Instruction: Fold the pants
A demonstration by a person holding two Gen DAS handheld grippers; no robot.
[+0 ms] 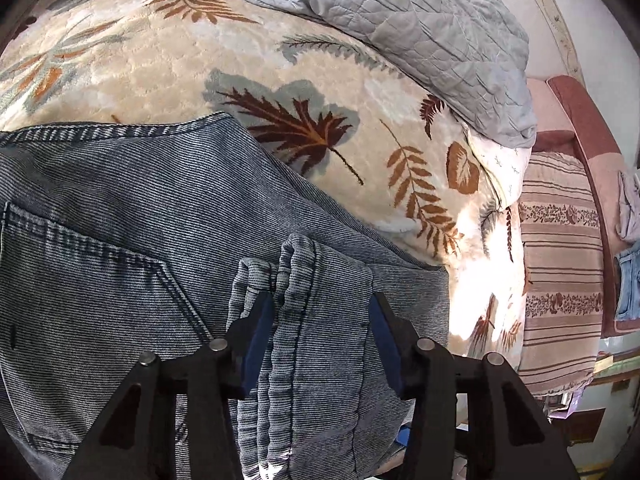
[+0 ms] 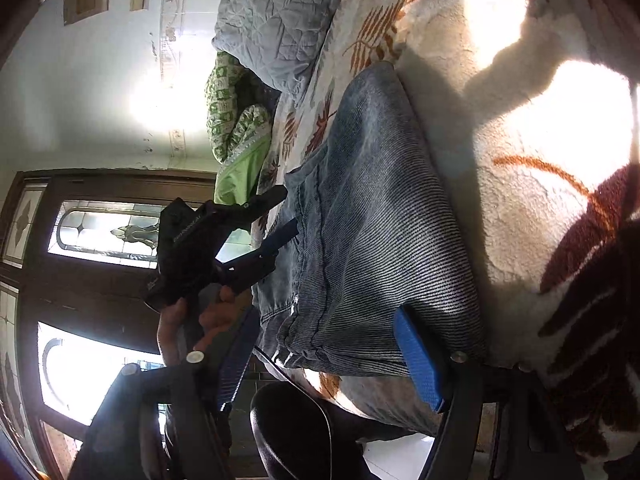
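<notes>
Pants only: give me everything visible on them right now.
The blue-grey ribbed denim pants lie folded on the cream leaf-patterned fleece blanket. A stitched back pocket faces up at the left wrist view's left. A bunched fold of hems or seams rises between the left tool's blue pads, which stand apart beside it; contact is unclear. In the right wrist view the pants' near edge sits between the right tool's spread blue pads, ungripped. Sunlight falls on the blanket beside them.
</notes>
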